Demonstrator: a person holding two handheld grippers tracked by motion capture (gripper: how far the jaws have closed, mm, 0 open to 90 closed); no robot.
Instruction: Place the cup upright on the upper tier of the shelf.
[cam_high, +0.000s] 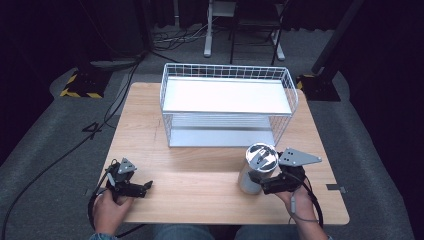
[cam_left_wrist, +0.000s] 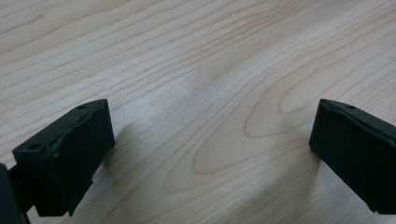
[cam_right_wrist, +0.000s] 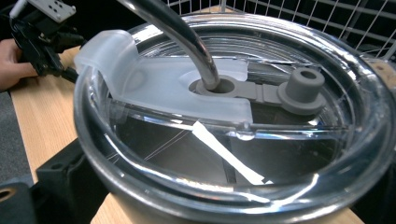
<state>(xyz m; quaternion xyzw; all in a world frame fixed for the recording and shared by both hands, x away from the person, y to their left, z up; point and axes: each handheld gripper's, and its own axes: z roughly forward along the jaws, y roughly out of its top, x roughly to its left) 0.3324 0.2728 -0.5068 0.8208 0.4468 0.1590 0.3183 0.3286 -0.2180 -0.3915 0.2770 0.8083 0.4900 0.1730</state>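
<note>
The steel tumbler (cam_high: 256, 170), fitted with a clear lid (cam_right_wrist: 224, 116) and a metal straw (cam_right_wrist: 182, 37), is seen standing upright on the wooden surface (cam_high: 200, 175), just in front of the white wire rack (cam_high: 227, 102). It is clasped around its body by the right hand-held gripper (cam_high: 265, 181), whose jaws are set on either side of it. The left hand-held gripper (cam_high: 131, 186) is held well apart near the front left of the surface, its jaws spread wide over bare wood. The grasping step is judged to be in hand. A level lift is called for next, presumably toward a rack shelf, with clearance kept for the straw beneath the wire rim.
</note>
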